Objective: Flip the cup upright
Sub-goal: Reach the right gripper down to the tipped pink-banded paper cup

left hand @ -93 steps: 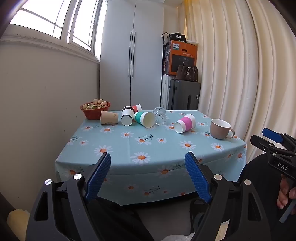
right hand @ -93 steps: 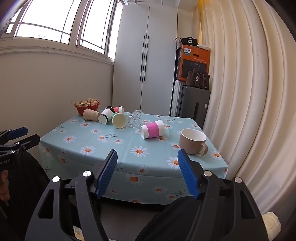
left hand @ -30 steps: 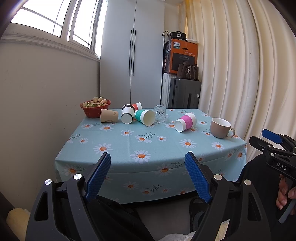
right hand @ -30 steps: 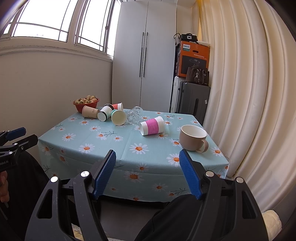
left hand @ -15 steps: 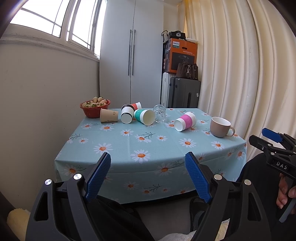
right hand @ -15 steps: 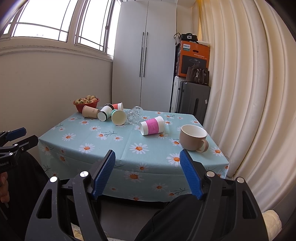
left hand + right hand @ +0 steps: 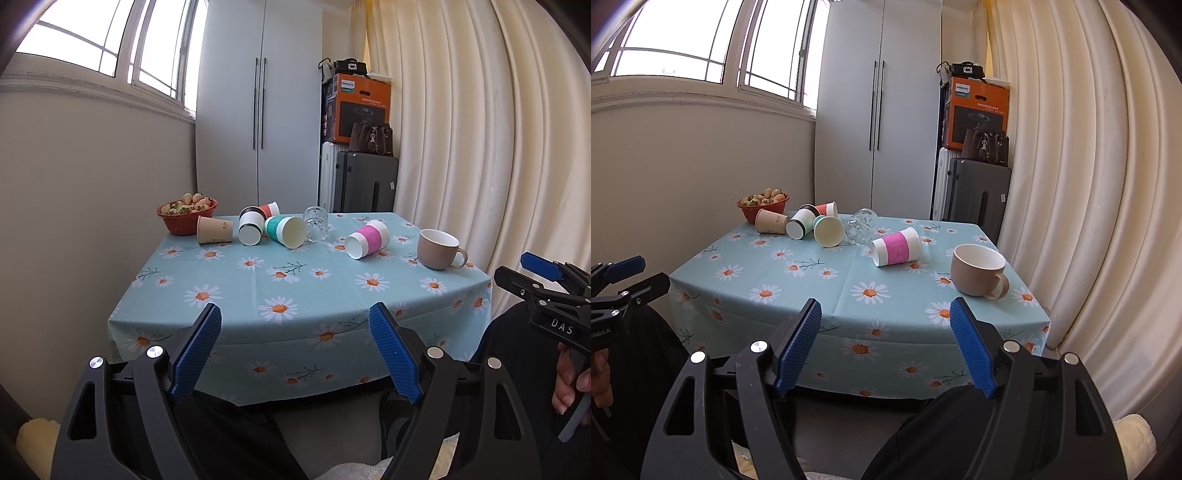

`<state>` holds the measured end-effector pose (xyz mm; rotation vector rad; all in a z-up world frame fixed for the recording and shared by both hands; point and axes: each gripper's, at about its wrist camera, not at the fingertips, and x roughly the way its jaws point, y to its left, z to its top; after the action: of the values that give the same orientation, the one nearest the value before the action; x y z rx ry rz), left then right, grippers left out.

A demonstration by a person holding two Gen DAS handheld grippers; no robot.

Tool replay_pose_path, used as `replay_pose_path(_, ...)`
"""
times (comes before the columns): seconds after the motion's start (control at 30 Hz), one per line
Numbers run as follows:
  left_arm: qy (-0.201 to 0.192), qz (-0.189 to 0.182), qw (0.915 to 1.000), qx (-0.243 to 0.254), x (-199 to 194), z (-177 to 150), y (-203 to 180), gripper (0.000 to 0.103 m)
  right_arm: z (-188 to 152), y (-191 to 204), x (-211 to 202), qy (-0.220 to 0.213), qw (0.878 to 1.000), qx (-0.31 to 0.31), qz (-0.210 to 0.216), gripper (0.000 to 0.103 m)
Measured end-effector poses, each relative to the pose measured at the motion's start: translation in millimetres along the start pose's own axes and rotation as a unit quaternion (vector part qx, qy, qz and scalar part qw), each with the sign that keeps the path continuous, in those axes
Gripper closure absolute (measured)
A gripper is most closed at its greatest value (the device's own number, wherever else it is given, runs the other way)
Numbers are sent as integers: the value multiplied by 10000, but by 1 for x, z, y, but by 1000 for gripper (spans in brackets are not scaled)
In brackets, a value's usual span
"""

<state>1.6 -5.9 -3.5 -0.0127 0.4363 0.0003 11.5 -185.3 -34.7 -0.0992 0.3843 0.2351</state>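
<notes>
Several cups lie on their sides on the daisy tablecloth (image 7: 258, 295): a pink-banded cup (image 7: 367, 240) (image 7: 895, 246), a teal-banded cup (image 7: 285, 229) (image 7: 828, 229), a black-banded cup (image 7: 251, 225) (image 7: 801, 221), a red cup (image 7: 270, 209), a tan paper cup (image 7: 214, 229) (image 7: 771, 221) and a clear glass (image 7: 314, 221) (image 7: 858, 225). A beige mug (image 7: 437, 248) (image 7: 979, 269) stands upright at the right. My left gripper (image 7: 294, 350) and my right gripper (image 7: 886, 345) are both open and empty, held low in front of the table's near edge.
A red bowl of fruit (image 7: 186, 214) sits at the table's far left corner by the wall. A white wardrobe (image 7: 258, 110), suitcases (image 7: 365, 181) and an orange box (image 7: 356, 107) stand behind. Curtains (image 7: 480, 147) hang along the right.
Both grippers have shifted only slightly; the view sits a little differently than three seconds ago. The cups have not moved.
</notes>
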Motion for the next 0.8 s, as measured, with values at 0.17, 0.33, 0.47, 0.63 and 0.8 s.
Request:
replay_pose_path(0.17,128,-182,9997,39,6,8,-5,23,6,-1,4,121,9997,183,107,31)
replay_pose_path(0.33,318,-502,9982,-54,28,21,-7,23,22,-12,31,435,9966,625,312,27)
replay_pose_path(0.47,502,-752,9957,-180,56,36,-3,23,38,-27,65,760,9890,1163,506,24)
replay_pose_path(0.63,704,-945,9925,-313,96,58,3,23,58,-48,116,1172,9729,1846,749,24)
replay_pose_path(0.8,828,-1060,9907,-190,138,83,3,23,74,-49,166,1322,9722,1810,680,24)
